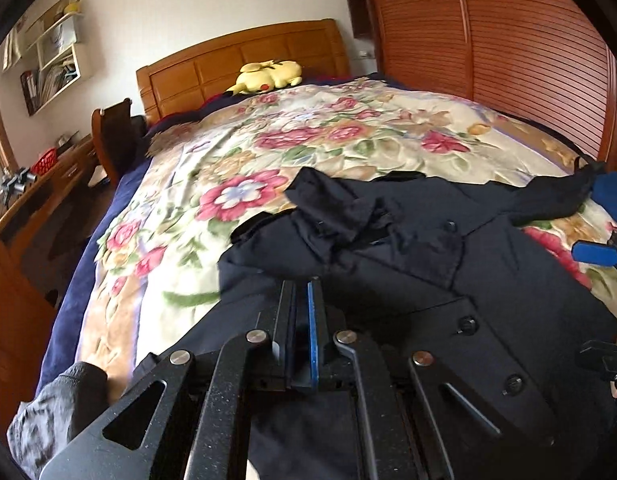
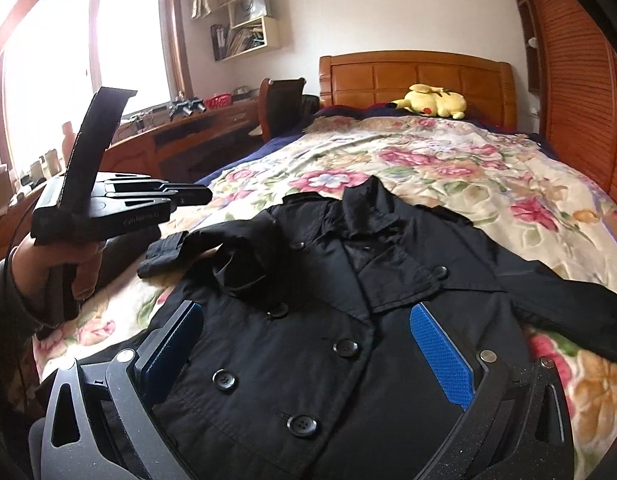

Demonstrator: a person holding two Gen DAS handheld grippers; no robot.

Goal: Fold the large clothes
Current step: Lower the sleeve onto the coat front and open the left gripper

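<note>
Coat front-up on bed; folding not yet under way.

Left wrist view: left gripper (image 1: 302, 292) jaws clenched, empty, lower centre above dark coat (image 1: 448, 264). Right wrist view: right gripper (image 2: 308, 344) jaws released over buttoned front; judged best to grasp right-frame sleeve (image 2: 564, 304) at cuff, fold inward flat.

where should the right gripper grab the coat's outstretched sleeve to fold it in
Grip the sleeve near its cuff end, coming from the bed's right side. It lies flat and extended away from the black coat on the floral blanket, so the free end probably lifts easily across the chest. The right gripper is open.
</note>
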